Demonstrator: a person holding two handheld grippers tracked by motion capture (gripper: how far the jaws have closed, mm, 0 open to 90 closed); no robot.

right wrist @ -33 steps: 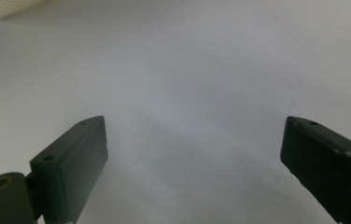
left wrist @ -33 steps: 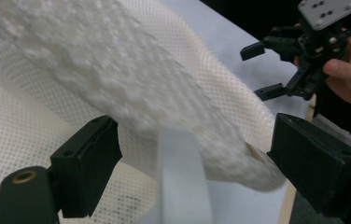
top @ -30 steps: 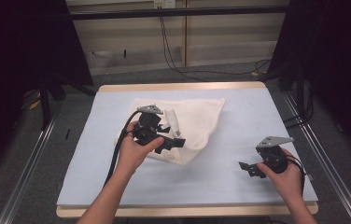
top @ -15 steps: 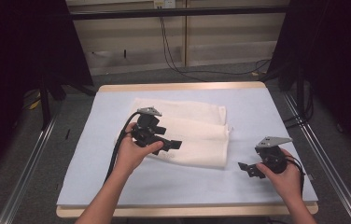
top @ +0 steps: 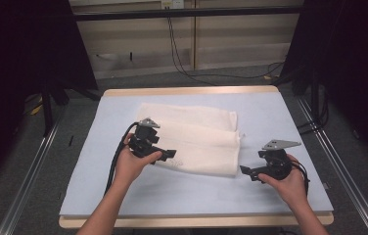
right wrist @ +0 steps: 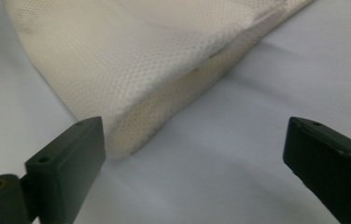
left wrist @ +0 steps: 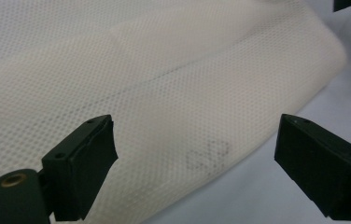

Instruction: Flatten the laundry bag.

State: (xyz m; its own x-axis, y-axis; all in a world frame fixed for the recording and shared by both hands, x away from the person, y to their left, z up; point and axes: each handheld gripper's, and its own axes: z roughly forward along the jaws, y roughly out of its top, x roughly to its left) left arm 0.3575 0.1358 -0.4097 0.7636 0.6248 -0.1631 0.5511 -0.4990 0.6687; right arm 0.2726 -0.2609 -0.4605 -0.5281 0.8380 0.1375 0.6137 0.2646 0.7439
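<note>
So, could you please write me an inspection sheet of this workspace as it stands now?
Surface: table with a pale blue cover and a wooden edge.
Job's things: cream mesh cloth lying folded across the middle of the table.
Clutter: nothing seen.
Grippers: left gripper open over the cloth's near edge, nothing between the jaws; right gripper open, facing the cloth's folded end, apart from it.
Cables: black cable trailing from the left gripper along the forearm; more cables hang down the back wall to the floor.
Surroundings: metal rails on both sides of the table, grey floor, dark curtains left and right.
</note>
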